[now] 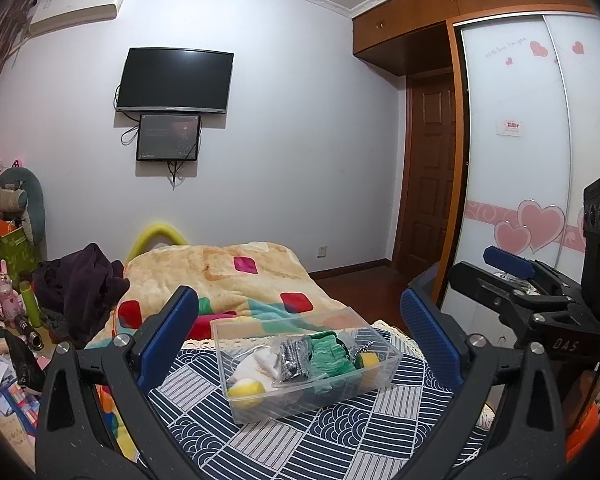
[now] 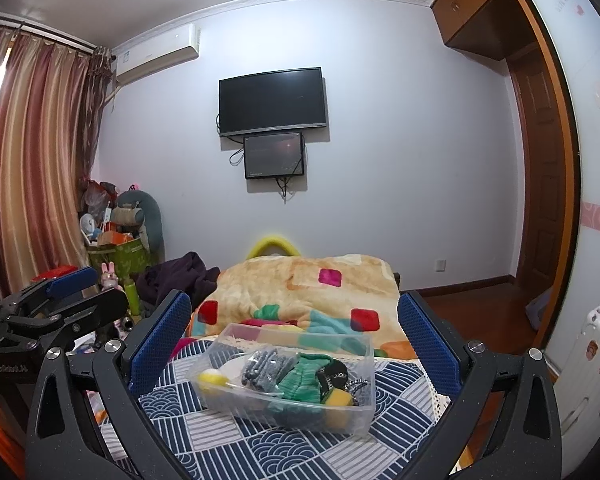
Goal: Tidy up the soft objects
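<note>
A clear plastic bin (image 1: 364, 385) (image 2: 352, 410) sits on a blue-and-white patterned cloth (image 1: 300, 440) (image 2: 260, 440) on the bed. It holds soft items: a green knit piece (image 1: 328, 354) (image 2: 300, 376), grey bagged socks (image 1: 294, 358) (image 2: 260, 366), a white item (image 1: 256, 364), yellow pieces (image 1: 246, 390) (image 2: 212, 379) and a dark item (image 2: 332, 372). My left gripper (image 1: 300, 320) is open and empty, held above and before the bin. My right gripper (image 2: 294, 316) is open and empty, likewise framing the bin. Each shows at the edge of the other's view.
A patchwork fleece blanket (image 1: 220, 276) (image 2: 312, 288) covers the bed beyond the bin. Dark clothing (image 1: 80, 284) (image 2: 180, 276) lies at its left. Clutter and plush toys (image 1: 16, 208) (image 2: 132, 216) stand at the left wall. A wardrobe (image 1: 520, 140) and a suitcase (image 2: 588, 360) are on the right.
</note>
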Motion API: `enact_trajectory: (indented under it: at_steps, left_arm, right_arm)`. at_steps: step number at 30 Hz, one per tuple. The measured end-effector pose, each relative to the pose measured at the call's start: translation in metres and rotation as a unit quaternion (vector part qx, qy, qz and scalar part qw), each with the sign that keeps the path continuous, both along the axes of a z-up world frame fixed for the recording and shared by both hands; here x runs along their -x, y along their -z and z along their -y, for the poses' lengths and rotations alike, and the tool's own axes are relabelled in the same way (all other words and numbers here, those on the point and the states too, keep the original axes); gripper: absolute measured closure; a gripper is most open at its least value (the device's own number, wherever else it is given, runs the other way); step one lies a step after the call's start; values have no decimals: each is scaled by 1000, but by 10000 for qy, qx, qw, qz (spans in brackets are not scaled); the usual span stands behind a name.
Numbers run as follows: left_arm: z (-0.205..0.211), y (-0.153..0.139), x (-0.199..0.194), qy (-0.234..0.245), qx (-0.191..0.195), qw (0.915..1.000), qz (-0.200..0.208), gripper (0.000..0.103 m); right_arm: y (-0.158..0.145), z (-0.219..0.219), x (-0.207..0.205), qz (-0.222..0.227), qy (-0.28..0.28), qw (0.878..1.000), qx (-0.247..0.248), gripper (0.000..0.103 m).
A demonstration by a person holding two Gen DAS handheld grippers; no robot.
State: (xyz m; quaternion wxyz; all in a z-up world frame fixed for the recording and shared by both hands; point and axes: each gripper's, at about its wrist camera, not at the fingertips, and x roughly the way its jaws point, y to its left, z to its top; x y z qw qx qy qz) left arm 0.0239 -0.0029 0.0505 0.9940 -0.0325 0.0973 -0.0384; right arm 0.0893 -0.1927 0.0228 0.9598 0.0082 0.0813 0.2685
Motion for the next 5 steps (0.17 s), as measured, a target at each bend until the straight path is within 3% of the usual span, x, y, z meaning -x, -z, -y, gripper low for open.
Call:
enact_trajectory:
  at_steps: [5]
  left_arm:
    - [-2, 0, 0, -7, 35, 10000, -16, 1]
  right_arm:
    - [2, -1, -1, -37, -17, 10000, 7, 0]
